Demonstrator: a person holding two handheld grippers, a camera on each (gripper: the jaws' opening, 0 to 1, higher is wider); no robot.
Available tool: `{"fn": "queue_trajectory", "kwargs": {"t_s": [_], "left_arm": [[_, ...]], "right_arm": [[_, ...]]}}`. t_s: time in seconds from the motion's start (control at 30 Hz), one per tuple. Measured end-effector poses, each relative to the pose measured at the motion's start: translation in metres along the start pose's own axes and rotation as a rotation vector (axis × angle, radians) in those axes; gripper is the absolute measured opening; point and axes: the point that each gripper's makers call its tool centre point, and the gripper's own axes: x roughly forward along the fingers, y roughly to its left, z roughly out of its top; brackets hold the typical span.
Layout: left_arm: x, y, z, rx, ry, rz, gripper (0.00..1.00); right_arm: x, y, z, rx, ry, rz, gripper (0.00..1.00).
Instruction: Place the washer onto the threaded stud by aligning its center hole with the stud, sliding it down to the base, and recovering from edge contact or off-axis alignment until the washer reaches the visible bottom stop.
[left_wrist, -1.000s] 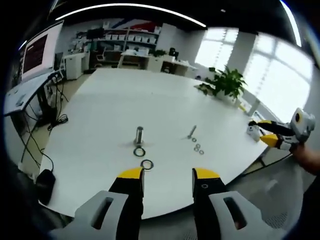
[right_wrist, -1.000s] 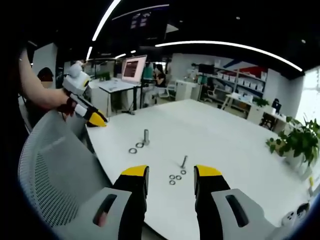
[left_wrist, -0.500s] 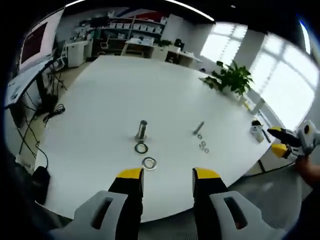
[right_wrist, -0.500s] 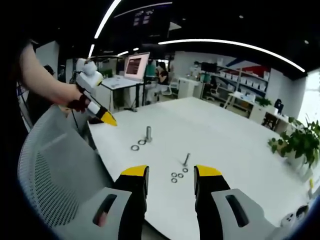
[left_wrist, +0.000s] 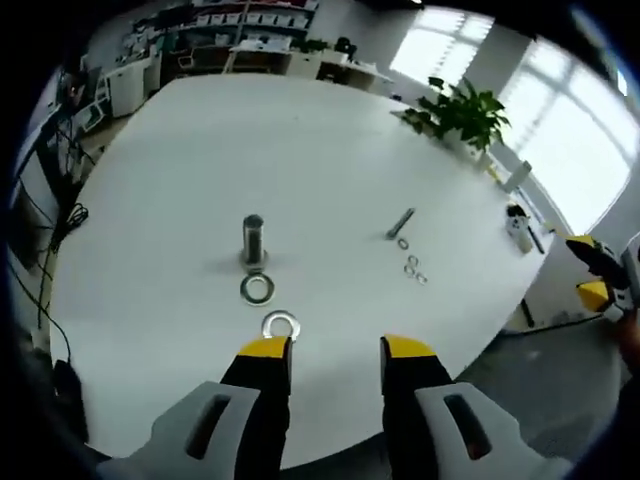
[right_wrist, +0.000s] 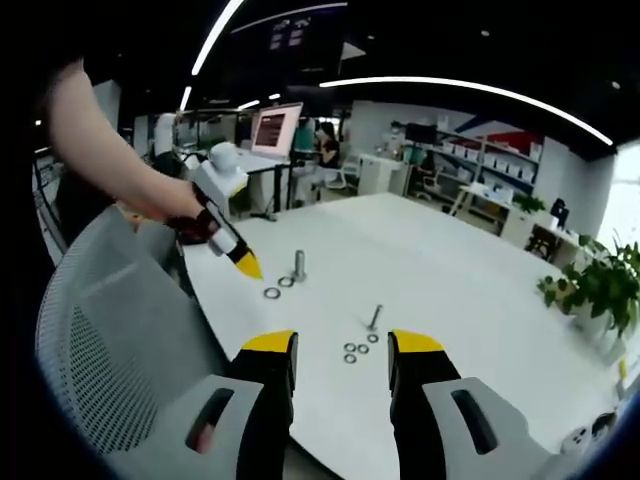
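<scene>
Now the left claw (left_wrist: 335, 350) sits low over the near edge of the white counter (left_wrist: 300, 140), closer to the hardware than half a second ago: the big stud (left_wrist: 252, 240) and its two large washers fill more of the left gripper view, and the room behind has slid up out of frame. Jaws stand apart, wide gap, nothing between them.

Near washer (left_wrist: 281, 325) lies flat on the counter just ahead of the left jaw's yellow tip, almost touching it in the picture. Second washer (left_wrist: 257, 289) lies flat between that one and the stud, just beside the stud's base. Stud upright, nothing on it yet.

Off to the right: thin bolt (left_wrist: 400, 223) lying at a slant, three small washers (left_wrist: 412, 268) strung out near its lower end.

Right gripper view confirms the approach. Left claw (right_wrist: 247, 265), held in a hand (right_wrist: 190, 225), has come down from the counter's edge to just beside the near washer (right_wrist: 272, 293); stud (right_wrist: 299, 264) stands just past it. Right claw (right_wrist: 340, 350) hangs back over the counter's near edge, jaws well apart, empty; it has not advanced.

Read: reach phase nearly over, pick-up not begun. Likely target is the near washer. Flat on a smooth counter, it may skid when a jaw tip tries to get under its rim.
</scene>
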Motion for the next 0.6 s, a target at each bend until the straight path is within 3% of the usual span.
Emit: {"fn": "queue_trajectory", "kwargs": {"t_s": [0.2,0.43,0.6], "left_arm": [[0.019,0.012,-0.006,0.148,0.11,0.049,0.36],[0.037,0.026,-0.013,0.239,0.217,0.076,0.33],[0.053,0.036,-0.018,0.214,0.249,0.074,0.33]], "right_arm": [[0.0,-0.001,0.001,0.001,-0.005,-0.005,0.38],[0.001,0.0,-0.002,-0.006,0.009,0.003,0.38],[0.001,0.0,-0.002,-0.007,0.008,0.002,0.38]]}}
